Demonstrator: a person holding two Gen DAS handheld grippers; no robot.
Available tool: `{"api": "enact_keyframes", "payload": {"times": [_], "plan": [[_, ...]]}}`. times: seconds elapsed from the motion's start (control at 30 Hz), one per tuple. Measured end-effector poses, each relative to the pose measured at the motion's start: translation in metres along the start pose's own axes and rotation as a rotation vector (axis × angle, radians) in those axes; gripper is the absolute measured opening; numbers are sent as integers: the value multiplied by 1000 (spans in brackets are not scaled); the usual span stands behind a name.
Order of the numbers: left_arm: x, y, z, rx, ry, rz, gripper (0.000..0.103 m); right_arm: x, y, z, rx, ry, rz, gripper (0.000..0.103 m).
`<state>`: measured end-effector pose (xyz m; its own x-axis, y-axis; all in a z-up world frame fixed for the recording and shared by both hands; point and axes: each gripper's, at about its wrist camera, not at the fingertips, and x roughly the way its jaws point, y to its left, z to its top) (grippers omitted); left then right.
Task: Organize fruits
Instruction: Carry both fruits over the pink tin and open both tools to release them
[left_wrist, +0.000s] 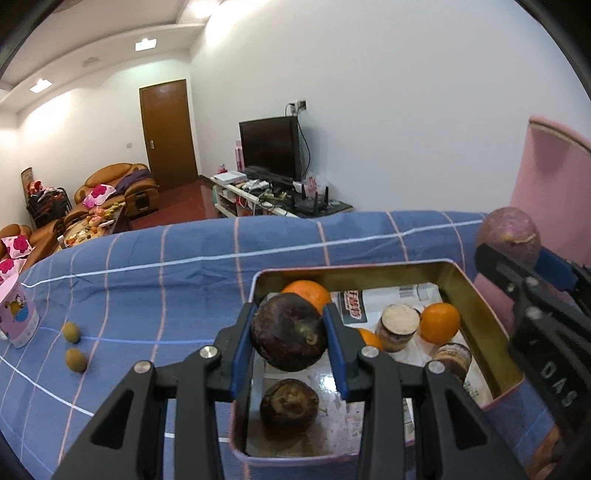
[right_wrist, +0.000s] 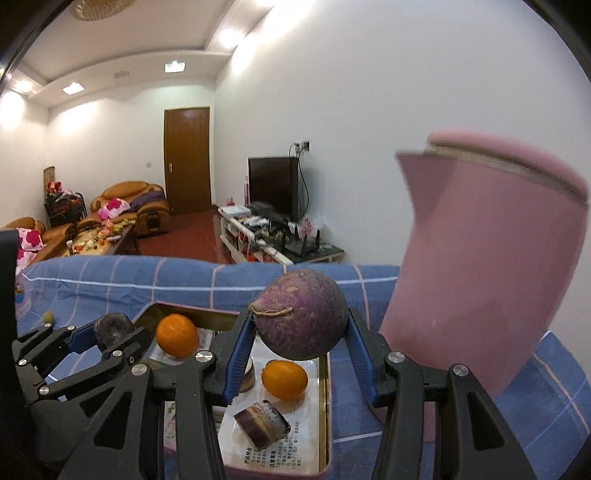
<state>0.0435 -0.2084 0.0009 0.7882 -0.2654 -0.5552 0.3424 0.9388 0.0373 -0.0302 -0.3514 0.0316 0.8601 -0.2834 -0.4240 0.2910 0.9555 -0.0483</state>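
left tool (left_wrist: 290, 332) clamped on dark fruit (left_wrist: 288, 332) over tin (left_wrist: 480, 291) — right tool (right_wrist: 301, 332) clamped on purple fruit (right_wrist: 301, 319).

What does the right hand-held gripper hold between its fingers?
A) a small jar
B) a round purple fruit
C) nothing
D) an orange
B: the right hand-held gripper is closed on a round purple fruit, held above the tin box where the oranges lie.

I'm looking at a home living room: brown leather sofas (left_wrist: 122, 184) with floral cushions, cluttered coffee table (left_wrist: 94, 227), flat TV (left_wrist: 269, 147) on a low white stand (left_wrist: 243, 192), wooden door (left_wrist: 168, 134), recessed ceiling lights. Work surface wears a blue checked cloth (left_wrist: 147, 273).
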Motion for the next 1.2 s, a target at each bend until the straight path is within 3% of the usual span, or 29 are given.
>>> {"api": "enact_keyframes", "payload": {"times": [0.37, 0.77, 0.93, 1.03, 1.13, 1.2], "plan": [[17, -7, -2, 22, 77, 18, 38, 28, 8, -5, -60, 113, 19, 51], [20, -2, -4, -7, 111, -5, 38, 47, 2, -15, 48, 232, 180, 52], [19, -1, -4, -14, 108, -7, 39, 39, -2, -12, 78, 199, 206, 54], [18, -3, -3, 0, 103, -3, 39, 25, -7, -5, 108, 126, 248, 65], [16, -5, -5, 11, 95, 6, 40, 11, -6, 0, 99, 41, 235, 67], [13, -6, -4, 11, 81, 28, 51, 4, -7, 0, 97, -3, 203, 68]]}}
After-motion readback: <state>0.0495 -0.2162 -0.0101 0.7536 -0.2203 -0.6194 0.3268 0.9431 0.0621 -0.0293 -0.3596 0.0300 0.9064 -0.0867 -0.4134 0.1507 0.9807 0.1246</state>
